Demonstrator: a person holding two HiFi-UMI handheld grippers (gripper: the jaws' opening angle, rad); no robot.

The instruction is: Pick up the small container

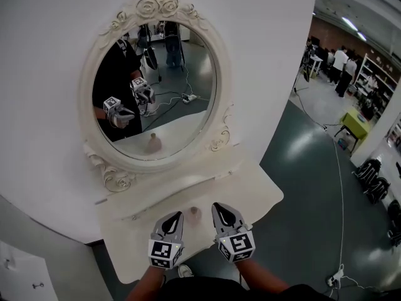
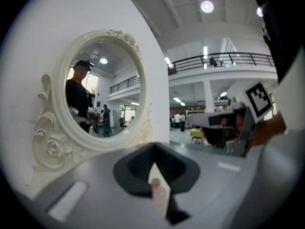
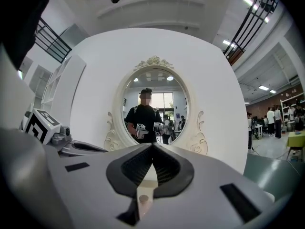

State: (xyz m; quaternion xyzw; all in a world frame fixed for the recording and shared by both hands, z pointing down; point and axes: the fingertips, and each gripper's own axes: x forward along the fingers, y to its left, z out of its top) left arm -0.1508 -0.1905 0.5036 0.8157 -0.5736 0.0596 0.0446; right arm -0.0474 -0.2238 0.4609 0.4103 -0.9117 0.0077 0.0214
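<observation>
White tabletop point(image 1: 254, 193) at 6 o'clock; over it, left gripper point(image 1: 175, 217) and right gripper point(image 1: 220, 208) side by side, each clenched on nothing. Between their tips, small container point(image 1: 194, 212), upright, touching neither. Farther off at 12 o'clock, ornate cream oval mirror point(image 1: 164, 80), reflecting both.

the head view looks steeply down from above onto the white tabletop point(image 1: 250, 196) and the oval mirror point(image 1: 156, 86). the left gripper view sits low behind the left tongs point(image 1: 178, 215), with the mirror at its left and the hall point(image 2: 205, 123) ahead. the right gripper view, low behind the right tongs point(image 1: 218, 207), faces the mirror squarely. all three views share the mirror, and both gripper views show the small container point(image 1: 194, 212) close ahead.
</observation>
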